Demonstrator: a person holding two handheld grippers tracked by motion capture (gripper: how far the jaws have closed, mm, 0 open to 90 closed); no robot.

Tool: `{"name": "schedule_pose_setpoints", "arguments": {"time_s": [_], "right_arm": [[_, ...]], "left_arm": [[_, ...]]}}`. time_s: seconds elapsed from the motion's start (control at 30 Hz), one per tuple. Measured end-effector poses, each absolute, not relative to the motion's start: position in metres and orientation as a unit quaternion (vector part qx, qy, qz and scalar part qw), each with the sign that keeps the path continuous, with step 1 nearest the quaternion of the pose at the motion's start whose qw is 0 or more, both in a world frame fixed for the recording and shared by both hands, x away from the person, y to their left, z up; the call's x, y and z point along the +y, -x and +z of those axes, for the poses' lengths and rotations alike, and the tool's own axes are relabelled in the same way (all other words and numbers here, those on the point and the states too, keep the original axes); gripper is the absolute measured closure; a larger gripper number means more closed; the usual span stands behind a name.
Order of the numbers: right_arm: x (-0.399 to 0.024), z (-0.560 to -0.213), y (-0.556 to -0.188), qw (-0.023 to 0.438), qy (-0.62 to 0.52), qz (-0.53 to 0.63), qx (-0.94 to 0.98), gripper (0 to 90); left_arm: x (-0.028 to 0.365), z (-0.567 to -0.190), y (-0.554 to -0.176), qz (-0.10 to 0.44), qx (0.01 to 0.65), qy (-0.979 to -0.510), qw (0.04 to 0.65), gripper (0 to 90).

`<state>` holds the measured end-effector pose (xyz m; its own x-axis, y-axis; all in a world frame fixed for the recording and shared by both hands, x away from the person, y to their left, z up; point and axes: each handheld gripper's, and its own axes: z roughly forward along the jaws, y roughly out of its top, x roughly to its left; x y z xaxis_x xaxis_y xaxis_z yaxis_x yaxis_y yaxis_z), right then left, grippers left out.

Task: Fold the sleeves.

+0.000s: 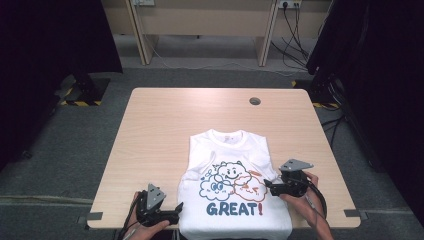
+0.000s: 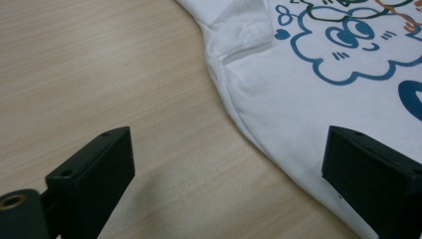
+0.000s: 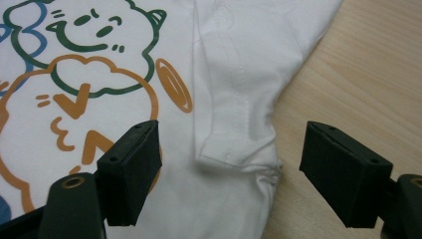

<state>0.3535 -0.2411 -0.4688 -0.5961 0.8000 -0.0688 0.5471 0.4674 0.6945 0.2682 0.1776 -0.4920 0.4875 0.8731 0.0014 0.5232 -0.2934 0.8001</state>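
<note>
Grey carpet is running around a light wood table, with dark curtains hanging on both sides and a pale desk frame with trailing cables standing at the back. Lying flat on the near middle of the table is a white T-shirt, print side up, sleeves folded in over the front. Its long axis is running from the far side toward the person: collar pointing away toward the far edge, hem hanging over the near edge. Cartoon clouds and the word GREAT! are reading upright from the person's side. A round cable hole is sitting near the far right of the tabletop.

Left gripper is hovering just beside the shirt's left edge near the hem, jaws standing apart, straddling the shirt's edge and bare wood, clamping nothing. Right gripper is sitting at the shirt's right edge beside the print, jaws spread wide over the folded-in sleeve, pads not pressing on the cloth.
</note>
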Motion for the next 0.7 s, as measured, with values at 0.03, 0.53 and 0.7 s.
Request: {"name": "schedule_pose_setpoints", "arguments": {"time_s": [0.03, 0.53, 0.7], "right_arm": [[-0.241, -0.469, -0.353, 0.196, -0.405, 0.319, 0.834, 23.8], [-0.233, -0.477, -0.346, 0.195, -0.414, 0.316, 0.831, 23.1], [-0.229, -0.478, -0.342, 0.194, -0.420, 0.319, 0.827, 22.9]], "left_arm": [[0.176, -0.491, -0.271, 0.227, 0.452, -0.772, 0.385, 5.5], [0.154, -0.494, -0.306, 0.221, 0.448, -0.790, 0.354, 5.9], [0.158, -0.493, -0.309, 0.215, 0.457, -0.790, 0.348, 4.8]]}}
